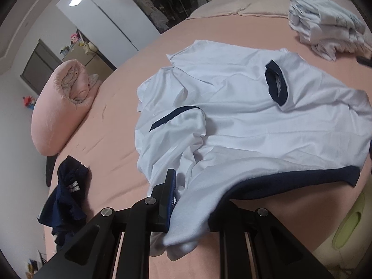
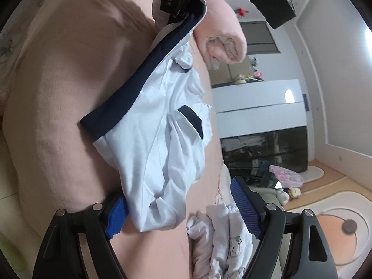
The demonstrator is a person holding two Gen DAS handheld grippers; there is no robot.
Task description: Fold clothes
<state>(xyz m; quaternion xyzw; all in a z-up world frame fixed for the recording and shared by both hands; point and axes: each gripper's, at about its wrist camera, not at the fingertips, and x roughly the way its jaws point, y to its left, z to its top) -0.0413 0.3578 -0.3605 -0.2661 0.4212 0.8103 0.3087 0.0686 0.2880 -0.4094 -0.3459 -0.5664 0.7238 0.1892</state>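
You are working over a wide bed [image 1: 111, 139] covered in a pink sheet, and it carries everything here. At its far left edge lies a rolled pink quilt [image 1: 60, 107], open end toward you. Spread across the middle of the sheet is the white shirt [image 1: 244, 121] with its navy collar, navy sleeve band and navy hem; its near hem is lifted off the sheet and hangs in a curve. Well apart from it, at the far right corner, sits a crumpled white printed garment [image 1: 325, 30], and near the bed's left edge lies a small bunched navy garment [image 1: 67, 195].

Your left gripper [image 1: 176, 200] is clamped on the shirt's near hem: the cloth is pinched tight at the blue pad, and the right finger is hidden under the draped fabric. In the right wrist view the same shirt [image 2: 162, 125] hangs stretched from that gripper [image 2: 179, 11] at the top down to your right gripper [image 2: 181, 207]. Your right gripper's jaws stand wide apart; a corner of the shirt hangs between them, lying against the left blue pad [image 2: 116, 216], while the right pad is clear of it.
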